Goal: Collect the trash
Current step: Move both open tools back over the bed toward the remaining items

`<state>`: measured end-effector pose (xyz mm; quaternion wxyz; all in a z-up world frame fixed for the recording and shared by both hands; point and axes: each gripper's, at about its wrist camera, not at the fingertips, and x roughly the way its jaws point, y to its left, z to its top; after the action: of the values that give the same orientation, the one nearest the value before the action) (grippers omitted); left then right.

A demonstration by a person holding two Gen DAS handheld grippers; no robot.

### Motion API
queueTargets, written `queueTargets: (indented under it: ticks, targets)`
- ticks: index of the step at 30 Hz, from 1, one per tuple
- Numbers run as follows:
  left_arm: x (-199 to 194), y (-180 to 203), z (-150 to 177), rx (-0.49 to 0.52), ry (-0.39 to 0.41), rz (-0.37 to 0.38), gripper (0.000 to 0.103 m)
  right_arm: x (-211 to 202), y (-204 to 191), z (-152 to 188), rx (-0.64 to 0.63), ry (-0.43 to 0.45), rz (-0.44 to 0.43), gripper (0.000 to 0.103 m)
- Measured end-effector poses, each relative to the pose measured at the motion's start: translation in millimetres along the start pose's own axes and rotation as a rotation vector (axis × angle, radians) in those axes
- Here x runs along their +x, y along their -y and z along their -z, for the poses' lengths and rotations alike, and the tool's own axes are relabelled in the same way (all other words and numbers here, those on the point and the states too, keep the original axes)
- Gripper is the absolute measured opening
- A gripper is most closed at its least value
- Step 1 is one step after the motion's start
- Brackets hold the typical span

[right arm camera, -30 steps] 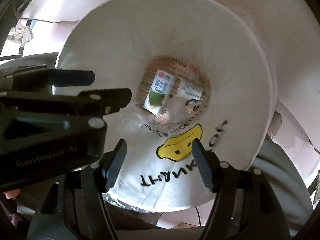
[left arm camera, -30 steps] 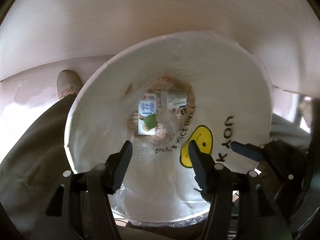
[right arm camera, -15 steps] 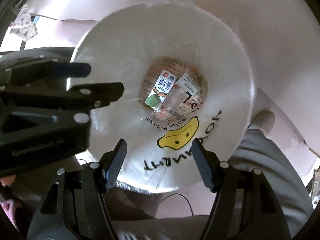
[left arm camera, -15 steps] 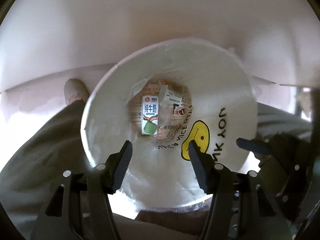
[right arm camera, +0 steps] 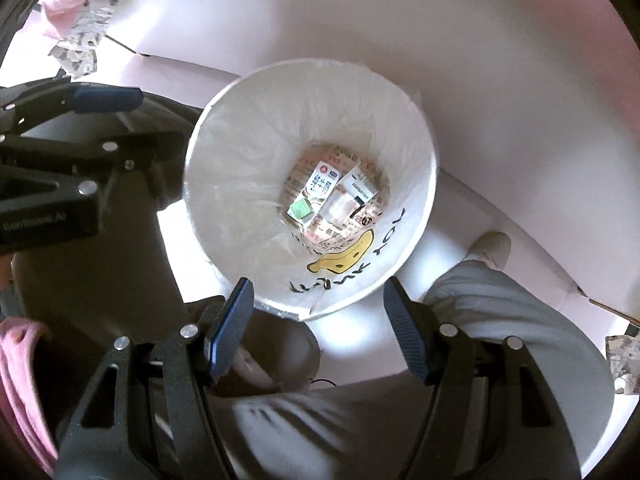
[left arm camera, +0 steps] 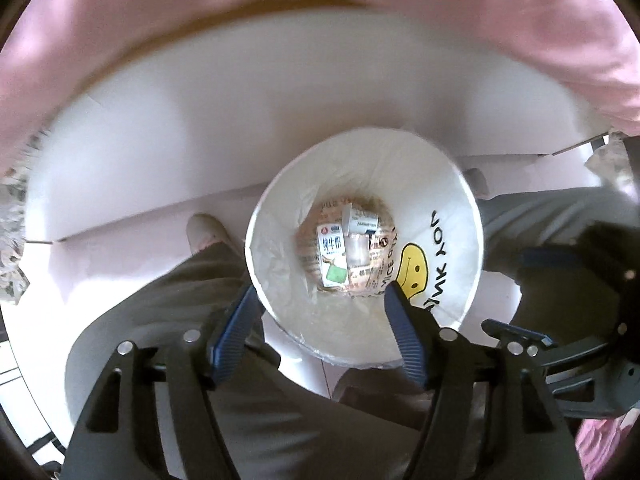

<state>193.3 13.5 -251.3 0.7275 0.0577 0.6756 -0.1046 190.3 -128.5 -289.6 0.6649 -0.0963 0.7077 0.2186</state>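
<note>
A white bin point(left arm camera: 256, 240) lined with a white bag that bears a yellow smiley face point(left arm camera: 414, 270) stands on the floor below both grippers. At its bottom lie a milk carton point(left arm camera: 331, 256) and several wrappers. My left gripper point(left arm camera: 322, 300) hangs well above the bin, pointing straight down; its jaws are opening and hold nothing. In the right wrist view the same bin point(right arm camera: 208, 144) and carton point(right arm camera: 316, 196) show. My right gripper point(right arm camera: 318, 292) is open and holds nothing, high over the bin's near rim. The left gripper point(right arm camera: 132, 120) appears at that view's left edge.
A person's grey trouser legs point(left arm camera: 168, 320) and light shoes point(right arm camera: 492, 248) flank the bin. A white panel point(left arm camera: 240, 120) and pink cloth point(left arm camera: 160, 20) lie beyond it. Crumpled patterned paper point(right arm camera: 84, 36) sits at the upper left of the right wrist view.
Both grippers have risen away from the bin, which now looks much smaller in each view. The left jaws stand wider apart than before. The trash in the bin has not moved.
</note>
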Motion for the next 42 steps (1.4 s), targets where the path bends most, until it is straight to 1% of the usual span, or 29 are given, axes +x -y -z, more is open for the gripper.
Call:
queueTargets:
  ticks: [1, 3, 4, 10, 14, 18, 19, 20, 23, 26, 28, 31, 33, 34, 36, 38, 42]
  targets:
    - [-9.0, 1.3, 0.1, 0.004, 0.021, -0.003, 0.074, -4.5, 0.1, 1.7, -0.004, 0.009, 0.005, 0.068]
    - [-24.6, 3.2, 2.2, 0.009, 0.056, -0.011, 0.079, -21.5, -2.9, 6.7, -0.013, 0.044, 0.029, 0.072]
    - [-34.8, 3.6, 2.6, 0.012, 0.079, -0.014, 0.081, -30.5, -4.1, 8.7, -0.018, 0.064, 0.039, 0.072]
    - [-88.9, 8.5, 3.4, 0.037, 0.194, -0.038, 0.088, -80.0, -7.0, 15.3, -0.024, 0.165, 0.054, 0.072]
    - [-130.8, 8.2, -0.4, 0.048, 0.286, -0.050, 0.089, -112.8, -11.8, 16.2, -0.032, 0.238, 0.067, 0.072]
    - [-165.6, 8.1, -6.6, 0.060, 0.356, -0.058, 0.089, -151.4, -10.5, 15.0, -0.040, 0.319, 0.087, 0.072]
    - [-175.2, 7.9, -9.1, 0.067, 0.375, -0.063, 0.089, -164.7, -9.4, 13.9, -0.041, 0.345, 0.093, 0.073]
    - [-183.2, 7.9, -11.8, 0.074, 0.391, -0.072, 0.089, -173.1, -9.0, 14.0, -0.042, 0.360, 0.098, 0.075]
    - [-205.6, 6.5, -19.9, 0.081, 0.442, -0.097, 0.089, -202.9, -7.2, 12.4, -0.045, 0.421, 0.122, 0.076]
    - [-224.9, 2.7, -31.4, 0.084, 0.482, -0.105, 0.090, -230.8, -2.1, 7.7, -0.044, 0.472, 0.134, 0.076]
    - [-236.9, -0.2, -42.1, 0.090, 0.509, -0.123, 0.090, -248.9, 0.9, 2.8, -0.045, 0.505, 0.145, 0.076]
    - [-253.7, -6.5, -59.9, 0.095, 0.533, -0.141, 0.091, -272.3, 4.8, -4.5, -0.051, 0.548, 0.170, 0.079]
    - [-262.3, -9.7, -69.4, 0.100, 0.549, -0.140, 0.091, -286.5, 9.7, -12.3, -0.052, 0.578, 0.182, 0.082]
    - [-266.5, -12.3, -76.7, 0.100, 0.558, -0.136, 0.091, -295.3, 12.9, -17.0, -0.050, 0.598, 0.185, 0.082]
    - [-270.9, -16.1, -89.8, 0.094, 0.568, -0.134, 0.091, -303.6, 16.1, -22.5, -0.048, 0.616, 0.186, 0.083]
    - [-273.4, -20.0, -104.3, 0.090, 0.574, -0.140, 0.091, -313.6, 21.6, -35.5, -0.048, 0.638, 0.192, 0.083]
    - [-277.1, -26.8, -138.3, 0.105, 0.590, -0.172, 0.091, -330.5, 31.9, -60.7, -0.049, 0.673, 0.209, 0.083]
